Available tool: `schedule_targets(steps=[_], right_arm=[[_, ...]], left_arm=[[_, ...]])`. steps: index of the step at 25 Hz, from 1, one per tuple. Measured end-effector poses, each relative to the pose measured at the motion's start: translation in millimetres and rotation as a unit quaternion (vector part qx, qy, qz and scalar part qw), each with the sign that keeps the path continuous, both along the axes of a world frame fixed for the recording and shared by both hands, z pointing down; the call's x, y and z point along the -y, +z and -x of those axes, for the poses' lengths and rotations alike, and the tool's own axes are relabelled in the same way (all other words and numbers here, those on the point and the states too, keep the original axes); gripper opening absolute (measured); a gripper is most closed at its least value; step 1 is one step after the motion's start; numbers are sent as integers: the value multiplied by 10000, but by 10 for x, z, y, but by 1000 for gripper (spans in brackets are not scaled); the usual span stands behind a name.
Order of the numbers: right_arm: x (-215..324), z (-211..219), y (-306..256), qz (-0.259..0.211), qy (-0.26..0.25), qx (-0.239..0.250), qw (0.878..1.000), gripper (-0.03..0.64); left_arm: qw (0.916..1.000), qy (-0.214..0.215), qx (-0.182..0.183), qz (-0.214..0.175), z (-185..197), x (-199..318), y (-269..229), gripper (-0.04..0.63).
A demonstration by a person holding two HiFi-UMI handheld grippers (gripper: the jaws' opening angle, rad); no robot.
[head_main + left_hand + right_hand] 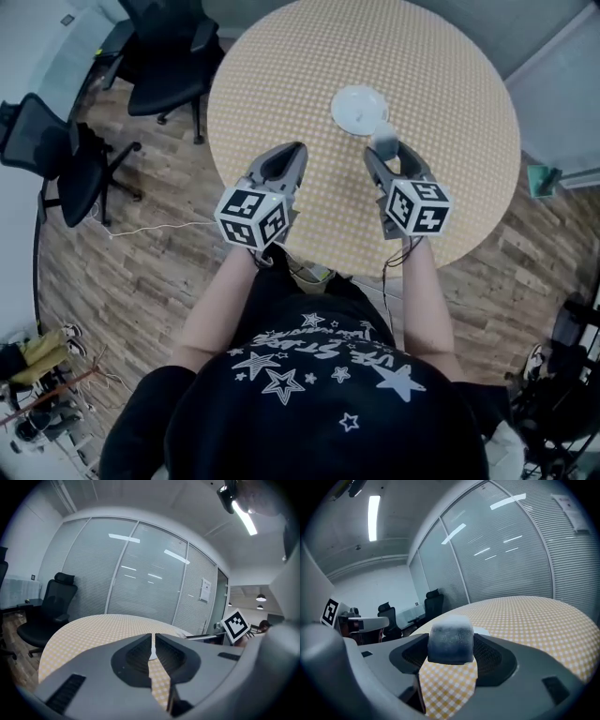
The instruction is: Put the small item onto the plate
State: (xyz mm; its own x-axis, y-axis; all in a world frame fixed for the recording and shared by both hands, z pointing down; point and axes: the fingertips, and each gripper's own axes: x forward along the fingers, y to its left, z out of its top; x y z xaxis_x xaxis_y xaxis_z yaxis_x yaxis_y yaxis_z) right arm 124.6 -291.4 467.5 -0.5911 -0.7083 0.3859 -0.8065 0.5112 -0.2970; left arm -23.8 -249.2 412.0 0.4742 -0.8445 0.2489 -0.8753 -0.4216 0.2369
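A person stands at a round table (441, 84) with a checked cloth. A white plate (359, 109) sits on it. The right gripper (382, 150) hangs just beside the plate, on the side near the person. Its jaws pinch a small grey block (451, 639), up off the cloth. The left gripper (296, 150) is left of the plate, well apart from it. Its jaws are pressed together, with nothing between them.

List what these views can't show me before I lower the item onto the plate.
- Plate: right gripper view, mostly hidden behind the held small item.
- Item's height above the table: head view looks steeply down, cannot tell.
- Item's material: blurred close up, tiny in head view.
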Motion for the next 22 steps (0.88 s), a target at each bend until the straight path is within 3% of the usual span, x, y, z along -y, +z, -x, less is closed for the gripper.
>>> schedule_targets(steps=[7,11,16,22], right_arm=[[481,129,287,382,595,-571,9959,308],[759,219,424,560,853,-773,9918,308],[1068,312,669,846,920,-1095,9861,308],[1261,391,986,1196,616,-1626,9775,308]], left_arm=[[9970,753,-28,163,278,563,223,29],[9947,963,-220,278,379,878,333,29],[9924,1159,-175,388,416,1186,472,29],[9903,1258,-169,567,384,1341,623,29]])
